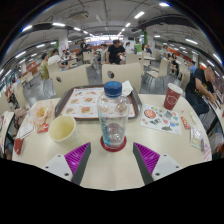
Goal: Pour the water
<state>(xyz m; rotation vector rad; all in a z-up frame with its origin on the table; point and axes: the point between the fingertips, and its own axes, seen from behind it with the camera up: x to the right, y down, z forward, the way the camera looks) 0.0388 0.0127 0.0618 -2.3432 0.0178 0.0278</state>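
Cafeteria table (pixel 110 170): bottle (pixel 113 115) ahead of open hand-held gripper (pixel 112 163), bowl (pixel 63 128) alongside.

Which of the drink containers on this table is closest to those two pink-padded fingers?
The clear water bottle with the blue cap, standing just ahead of the open gripper. The yellow cup sits off to one side; the red paper cup stands farther back.

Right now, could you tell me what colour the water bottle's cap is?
Blue. The bottle's cap shows plainly in the gripper view.

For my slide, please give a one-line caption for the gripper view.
Open hand-held gripper approaching a blue-capped water bottle on a canteen table, yellow bowl beside it.
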